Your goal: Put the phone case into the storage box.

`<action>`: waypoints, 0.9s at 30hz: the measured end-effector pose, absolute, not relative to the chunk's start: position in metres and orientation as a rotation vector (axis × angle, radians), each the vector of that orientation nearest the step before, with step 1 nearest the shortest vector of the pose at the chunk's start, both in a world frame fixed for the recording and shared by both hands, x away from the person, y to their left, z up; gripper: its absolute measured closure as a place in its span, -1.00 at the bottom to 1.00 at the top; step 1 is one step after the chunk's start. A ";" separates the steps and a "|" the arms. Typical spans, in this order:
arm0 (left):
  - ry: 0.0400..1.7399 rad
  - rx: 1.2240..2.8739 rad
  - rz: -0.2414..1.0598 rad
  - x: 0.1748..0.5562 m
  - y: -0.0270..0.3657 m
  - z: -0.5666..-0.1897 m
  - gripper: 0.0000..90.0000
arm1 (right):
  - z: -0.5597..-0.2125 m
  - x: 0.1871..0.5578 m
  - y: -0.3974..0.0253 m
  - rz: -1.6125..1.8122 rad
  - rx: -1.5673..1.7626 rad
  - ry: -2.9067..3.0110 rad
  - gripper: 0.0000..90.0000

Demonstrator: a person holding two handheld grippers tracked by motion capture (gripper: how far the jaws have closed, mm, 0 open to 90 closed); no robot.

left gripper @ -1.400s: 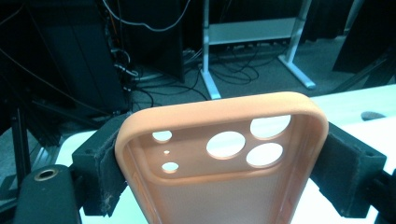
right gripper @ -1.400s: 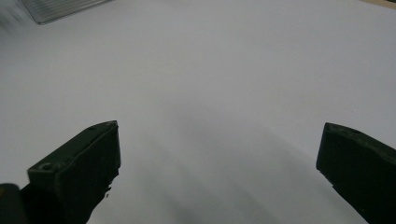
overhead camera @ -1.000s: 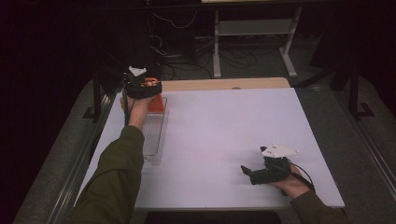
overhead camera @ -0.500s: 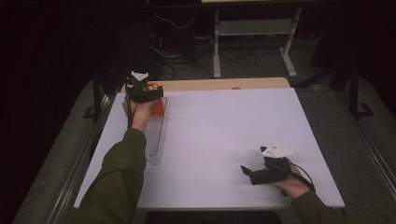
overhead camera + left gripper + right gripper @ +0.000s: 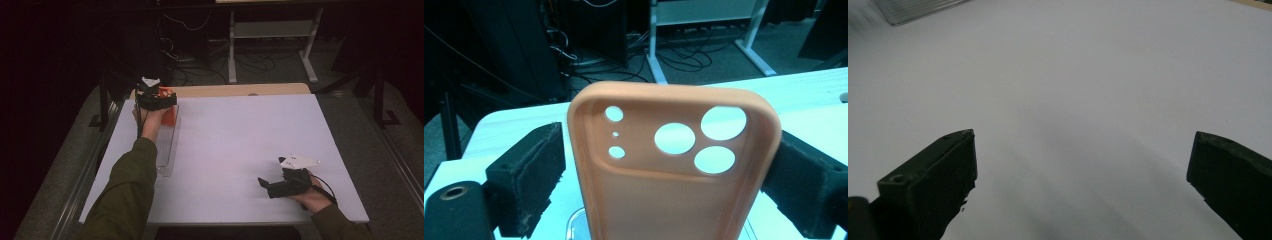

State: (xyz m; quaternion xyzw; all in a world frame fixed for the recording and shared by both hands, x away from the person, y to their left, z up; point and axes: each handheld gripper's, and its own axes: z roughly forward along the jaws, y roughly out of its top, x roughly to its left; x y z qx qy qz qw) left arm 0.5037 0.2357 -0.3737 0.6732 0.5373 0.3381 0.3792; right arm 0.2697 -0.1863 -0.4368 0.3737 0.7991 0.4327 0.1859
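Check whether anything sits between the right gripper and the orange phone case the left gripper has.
Nothing visible does. The right gripper rests open near the table's front edge; bare white surface runs from it to the orange phone case, which sits between the left gripper's jaws above the clear tray.

Dim room, bright tabletop, soft close-up blur

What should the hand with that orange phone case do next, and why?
Probably lift the phone case a little higher, clear of the clear tray below it. The left gripper has the case between its jaws at the tray's far end, while the right gripper rests open on the table.
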 end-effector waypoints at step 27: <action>1.282 1.763 0.726 0.493 0.241 -0.360 -0.99 | -0.436 0.269 -0.185 1.227 1.071 2.251 -1.00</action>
